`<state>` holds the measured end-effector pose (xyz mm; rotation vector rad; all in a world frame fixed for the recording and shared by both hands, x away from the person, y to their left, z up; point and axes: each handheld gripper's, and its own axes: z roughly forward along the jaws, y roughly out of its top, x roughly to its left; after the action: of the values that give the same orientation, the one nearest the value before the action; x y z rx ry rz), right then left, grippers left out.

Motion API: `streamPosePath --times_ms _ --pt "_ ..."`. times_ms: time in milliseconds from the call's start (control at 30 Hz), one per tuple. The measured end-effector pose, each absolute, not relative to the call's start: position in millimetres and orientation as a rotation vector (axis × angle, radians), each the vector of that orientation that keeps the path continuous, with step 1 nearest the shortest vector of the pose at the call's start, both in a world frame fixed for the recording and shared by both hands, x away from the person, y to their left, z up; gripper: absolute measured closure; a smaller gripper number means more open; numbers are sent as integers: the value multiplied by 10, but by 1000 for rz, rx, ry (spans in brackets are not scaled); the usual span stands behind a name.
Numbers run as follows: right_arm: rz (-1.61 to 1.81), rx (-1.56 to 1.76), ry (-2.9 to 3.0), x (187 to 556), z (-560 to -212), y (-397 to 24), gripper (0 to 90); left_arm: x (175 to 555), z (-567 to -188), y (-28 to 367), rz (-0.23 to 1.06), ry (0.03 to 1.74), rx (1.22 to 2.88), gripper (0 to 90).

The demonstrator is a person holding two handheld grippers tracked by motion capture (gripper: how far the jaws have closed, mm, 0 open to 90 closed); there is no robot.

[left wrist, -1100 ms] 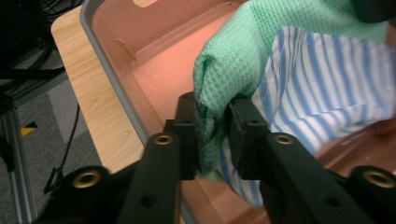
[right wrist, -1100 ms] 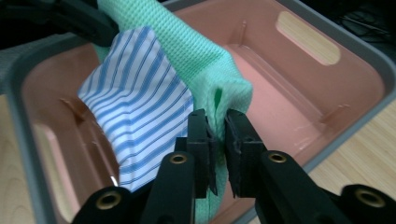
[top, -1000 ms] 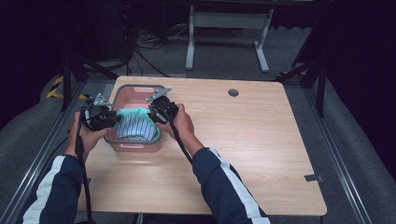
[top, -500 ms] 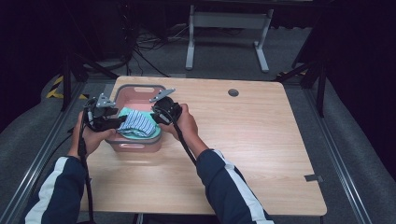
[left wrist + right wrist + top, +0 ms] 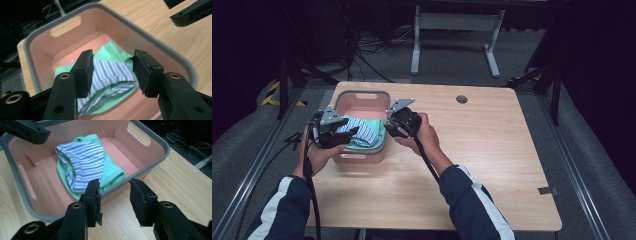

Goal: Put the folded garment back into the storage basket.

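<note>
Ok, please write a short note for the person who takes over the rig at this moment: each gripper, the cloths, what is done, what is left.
Left gripper: open, jaws apart, nothing between them, above the near end of the pink plastic basket with grey rim.
Right gripper: open, empty, over the light wooden table just outside the basket's rim.
Blue-and-white striped cloth: lies bunched on the folded green cloth, both inside the basket.
Done: both cloths are in the basket, neither is gripped.
Left: probably only to draw both grippers away; tidy the striped cloth if needed.
</note>
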<state>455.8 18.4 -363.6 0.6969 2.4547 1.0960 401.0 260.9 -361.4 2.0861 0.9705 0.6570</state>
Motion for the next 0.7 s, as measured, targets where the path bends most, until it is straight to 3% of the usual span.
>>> streamPosePath --times_ms 700 --pt "1027 680 2429 4282 -3572 -517 537 3553 -3580 2144 644 780 2089 476"
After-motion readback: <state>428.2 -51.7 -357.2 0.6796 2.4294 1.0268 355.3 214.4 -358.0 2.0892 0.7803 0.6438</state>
